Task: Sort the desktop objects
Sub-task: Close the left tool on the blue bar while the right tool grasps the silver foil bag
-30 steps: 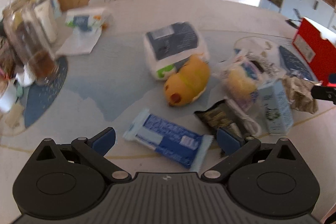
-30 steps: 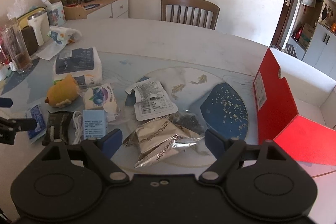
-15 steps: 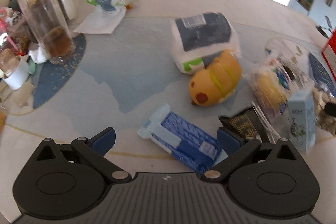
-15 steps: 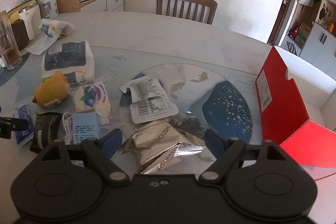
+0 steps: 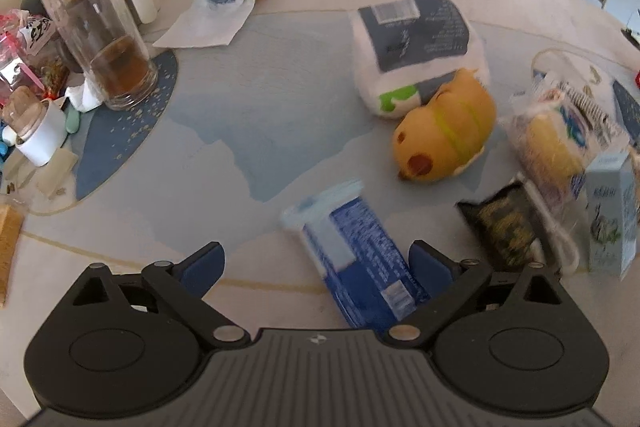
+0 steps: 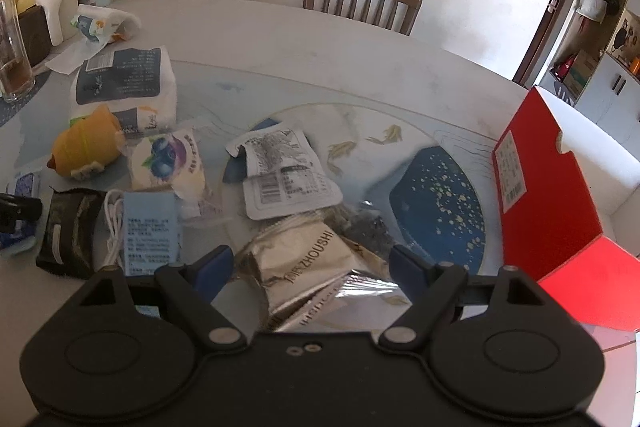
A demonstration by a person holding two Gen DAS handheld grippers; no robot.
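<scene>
You are holding the left gripper (image 5: 316, 263) wide over the near end of the blue wrapper (image 5: 356, 259), framing it for a pick, while your right gripper (image 6: 308, 265), equally wide, is hovering over the silver pouch (image 6: 304, 267), nothing gripped

Round table (image 6: 328, 39) — snack packets (image 6: 288, 171), plush toy (image 5: 444, 131), jar (image 5: 100, 23).
</scene>
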